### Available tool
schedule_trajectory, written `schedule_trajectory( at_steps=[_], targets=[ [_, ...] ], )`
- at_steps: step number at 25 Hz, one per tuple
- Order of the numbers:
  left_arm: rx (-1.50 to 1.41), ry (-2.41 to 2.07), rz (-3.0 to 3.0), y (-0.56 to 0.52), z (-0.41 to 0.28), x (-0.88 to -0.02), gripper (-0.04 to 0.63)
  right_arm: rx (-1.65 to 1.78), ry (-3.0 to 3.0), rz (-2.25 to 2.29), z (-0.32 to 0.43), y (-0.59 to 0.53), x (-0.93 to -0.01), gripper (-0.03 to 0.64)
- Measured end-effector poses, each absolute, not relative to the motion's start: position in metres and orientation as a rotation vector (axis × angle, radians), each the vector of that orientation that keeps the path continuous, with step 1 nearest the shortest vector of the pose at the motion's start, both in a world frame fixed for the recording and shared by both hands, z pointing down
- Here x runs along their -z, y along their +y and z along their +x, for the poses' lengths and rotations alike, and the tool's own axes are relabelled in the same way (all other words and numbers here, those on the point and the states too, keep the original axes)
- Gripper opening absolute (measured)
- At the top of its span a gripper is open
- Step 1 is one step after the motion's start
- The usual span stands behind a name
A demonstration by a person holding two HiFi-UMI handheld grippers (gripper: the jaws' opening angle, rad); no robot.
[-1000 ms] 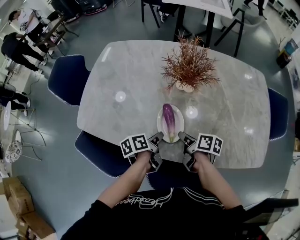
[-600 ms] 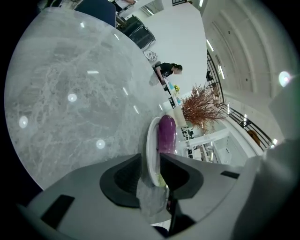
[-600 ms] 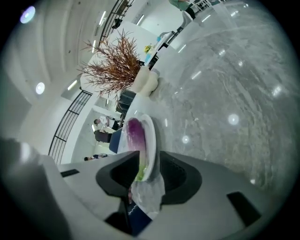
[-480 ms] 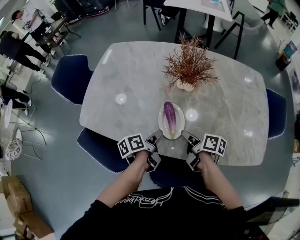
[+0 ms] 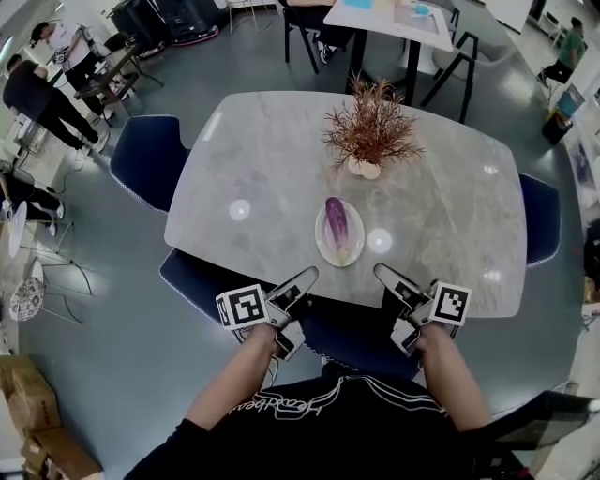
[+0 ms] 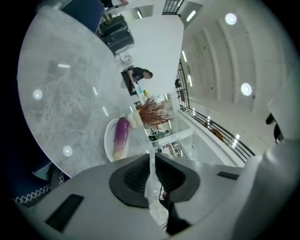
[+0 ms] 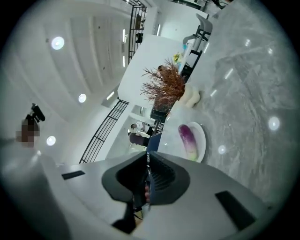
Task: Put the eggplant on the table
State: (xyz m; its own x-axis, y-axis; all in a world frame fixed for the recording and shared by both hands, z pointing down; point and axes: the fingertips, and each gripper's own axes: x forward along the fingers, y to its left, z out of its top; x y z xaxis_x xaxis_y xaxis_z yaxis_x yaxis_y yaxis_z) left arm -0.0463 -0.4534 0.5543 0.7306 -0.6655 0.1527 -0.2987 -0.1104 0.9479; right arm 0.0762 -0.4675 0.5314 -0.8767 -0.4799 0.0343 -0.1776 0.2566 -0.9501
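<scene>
A purple eggplant (image 5: 336, 225) lies lengthwise on a small white oval plate (image 5: 322, 246) near the front of the marble table (image 5: 262, 159). My left gripper (image 5: 307, 276) hangs over the table's near edge, left of the plate and apart from it, jaws shut on nothing. My right gripper (image 5: 382, 272) hangs to the plate's right, also clear of it; its jaws are closing and stand almost together with nothing between them. In the left gripper view the eggplant (image 6: 121, 136) lies beyond the gripper (image 6: 151, 157). In the right gripper view the eggplant (image 7: 187, 137) lies beyond the gripper (image 7: 146, 157).
A dried reddish plant (image 5: 370, 127) in a pale pot stands behind the plate. Dark blue chairs sit at the left (image 5: 145, 155), right (image 5: 542, 220) and near side (image 5: 202, 281). Another table (image 5: 394, 19) stands farther back, and people stand at the far left.
Both grippers have risen and drawn back from the plate's near end toward the table edge, spreading apart. The eggplant and plate have not moved.
</scene>
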Motion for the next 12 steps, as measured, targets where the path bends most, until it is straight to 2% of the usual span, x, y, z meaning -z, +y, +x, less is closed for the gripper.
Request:
schedule_trajectory(
  at_steps=[1, 3, 12],
  targets=[
    [0.35, -0.782, 1.749, -0.445, -0.046, -0.543, 0.034, 1.643, 2.284, -0.599, 0.076, -0.458, -0.523, 0.007],
    [0.315, -0.783, 1.843, -0.427, -0.043, -0.517, 0.011, 1.602, 2.327, -0.554, 0.072, -0.438, -0.504, 0.006],
    [0.056, -0.849, 2.302, -0.32, -0.025, -0.441, 0.008, 1.106, 2.908, -0.461, 0.047, -0.32, -0.453, 0.006]
  ],
)
